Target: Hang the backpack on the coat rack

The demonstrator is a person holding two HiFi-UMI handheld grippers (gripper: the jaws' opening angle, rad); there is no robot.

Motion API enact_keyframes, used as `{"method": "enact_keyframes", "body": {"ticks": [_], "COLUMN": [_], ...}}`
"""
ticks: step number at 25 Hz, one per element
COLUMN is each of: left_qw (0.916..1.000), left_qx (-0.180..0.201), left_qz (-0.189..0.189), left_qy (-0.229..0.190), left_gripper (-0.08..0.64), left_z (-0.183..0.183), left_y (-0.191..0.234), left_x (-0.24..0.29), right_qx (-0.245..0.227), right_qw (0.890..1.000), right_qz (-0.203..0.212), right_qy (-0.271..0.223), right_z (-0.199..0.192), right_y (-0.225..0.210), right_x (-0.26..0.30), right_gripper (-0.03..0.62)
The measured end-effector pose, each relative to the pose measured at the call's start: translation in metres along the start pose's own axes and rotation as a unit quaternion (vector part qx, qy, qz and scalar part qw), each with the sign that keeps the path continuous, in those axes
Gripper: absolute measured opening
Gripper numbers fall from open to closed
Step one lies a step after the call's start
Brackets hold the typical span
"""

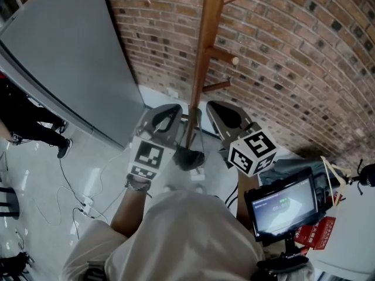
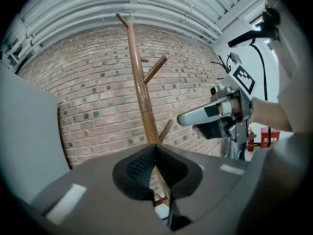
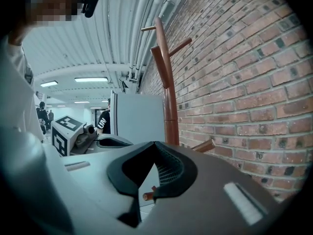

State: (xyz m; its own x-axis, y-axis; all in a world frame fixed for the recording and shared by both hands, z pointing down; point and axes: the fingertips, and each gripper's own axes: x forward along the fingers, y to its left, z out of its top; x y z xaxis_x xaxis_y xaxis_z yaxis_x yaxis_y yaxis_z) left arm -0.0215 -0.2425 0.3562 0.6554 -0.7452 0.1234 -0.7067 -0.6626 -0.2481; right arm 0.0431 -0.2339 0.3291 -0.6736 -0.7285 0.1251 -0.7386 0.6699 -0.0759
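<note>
A wooden coat rack [image 1: 205, 45] with bare pegs stands against the brick wall, straight ahead of both grippers. My left gripper [image 1: 174, 109] is just left of its pole and my right gripper [image 1: 214, 105] just right of it. Both are shut with nothing between the jaws. In the left gripper view the closed jaws [image 2: 155, 147] point at the pole [image 2: 142, 82], and the right gripper [image 2: 215, 116] shows beside them. In the right gripper view the closed jaws [image 3: 155, 144] face the pole [image 3: 166, 82]. A grey-blue fabric bag [image 1: 290, 170] with pale straps, perhaps the backpack, lies at the right.
A grey panel [image 1: 64, 57] leans at the left of the rack. A small monitor [image 1: 281, 206] and a red box [image 1: 313, 233] sit at the right near the bag. Cables [image 1: 76, 198] trail over the white floor, and a person [image 1: 23, 127] stands at the far left.
</note>
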Motion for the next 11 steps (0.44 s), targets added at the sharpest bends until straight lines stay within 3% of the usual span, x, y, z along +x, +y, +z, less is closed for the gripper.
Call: {"method": "enact_keyframes", "body": {"ticks": [11], "left_qw": [0.9999], "left_qx": [-0.012], "left_qz": [0.005], "left_qy": [0.010], "left_gripper": [0.000], "left_z": [-0.011], "left_y": [0.002], "left_x": [0.002], "right_qx": [0.015], "right_qw": [1.000], "right_qz": [0.005], "right_qy": [0.002], "right_z": [-0.007], "right_y": [-0.003], "right_x": [0.003], "right_gripper": [0.000]}}
